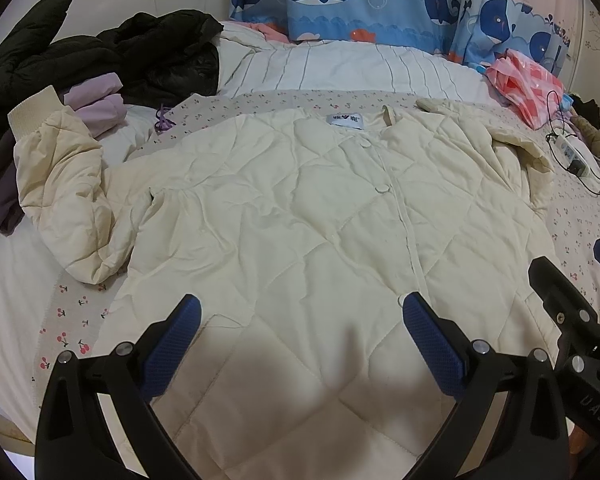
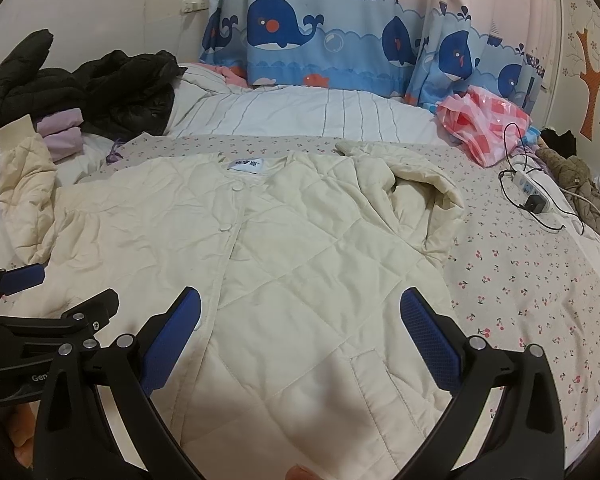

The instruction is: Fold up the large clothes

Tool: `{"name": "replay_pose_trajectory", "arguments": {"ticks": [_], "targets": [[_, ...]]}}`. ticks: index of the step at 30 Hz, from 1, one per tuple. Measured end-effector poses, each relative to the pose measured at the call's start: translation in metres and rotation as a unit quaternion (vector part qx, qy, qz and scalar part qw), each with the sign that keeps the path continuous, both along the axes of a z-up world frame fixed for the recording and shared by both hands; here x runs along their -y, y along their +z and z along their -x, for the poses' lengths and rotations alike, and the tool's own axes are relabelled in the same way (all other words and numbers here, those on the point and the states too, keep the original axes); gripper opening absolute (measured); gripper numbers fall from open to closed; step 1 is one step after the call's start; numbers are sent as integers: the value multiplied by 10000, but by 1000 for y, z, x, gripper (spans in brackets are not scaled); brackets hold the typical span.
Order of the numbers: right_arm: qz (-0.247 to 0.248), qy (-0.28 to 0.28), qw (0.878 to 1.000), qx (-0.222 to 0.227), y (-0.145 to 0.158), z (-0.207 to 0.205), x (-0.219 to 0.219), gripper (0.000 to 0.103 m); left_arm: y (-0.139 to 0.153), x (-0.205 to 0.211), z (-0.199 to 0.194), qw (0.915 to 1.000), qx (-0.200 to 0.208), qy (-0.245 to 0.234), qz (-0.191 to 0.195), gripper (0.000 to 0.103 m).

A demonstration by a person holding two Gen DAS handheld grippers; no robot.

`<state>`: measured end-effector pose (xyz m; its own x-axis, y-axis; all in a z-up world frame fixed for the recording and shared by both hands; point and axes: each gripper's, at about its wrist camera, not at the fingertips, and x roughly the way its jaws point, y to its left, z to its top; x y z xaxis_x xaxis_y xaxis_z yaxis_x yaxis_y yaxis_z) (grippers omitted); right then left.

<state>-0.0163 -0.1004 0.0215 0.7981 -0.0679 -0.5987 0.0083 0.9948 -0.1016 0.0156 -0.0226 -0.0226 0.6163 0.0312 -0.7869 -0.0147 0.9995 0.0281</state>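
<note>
I hold the left gripper (image 1: 300,320) and right gripper (image 2: 300,312) wide open, empty, above the near hem of the quilted jacket (image 1: 300,208) lying flat on the bed (image 2: 520,280); soft, puffy, light, so I judge the sleeve cuffs the best grip

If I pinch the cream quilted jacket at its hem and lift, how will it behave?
The cream quilted jacket will probably drape limply, given its creases. Its puffy quilting suggests it is light for its bulk. The crumpled left sleeve would likely trail behind.

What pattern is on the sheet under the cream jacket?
Small red cherries on a pale sheet, clearest in the right wrist view.
</note>
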Motion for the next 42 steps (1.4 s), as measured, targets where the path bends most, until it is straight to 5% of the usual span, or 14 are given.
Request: {"name": "replay_pose_trajectory", "arguments": {"ticks": [42], "targets": [[182,-1,9998,-45,-5,-2,3,96,-8,9,-2,9999,-89,-5,89,97]]}}
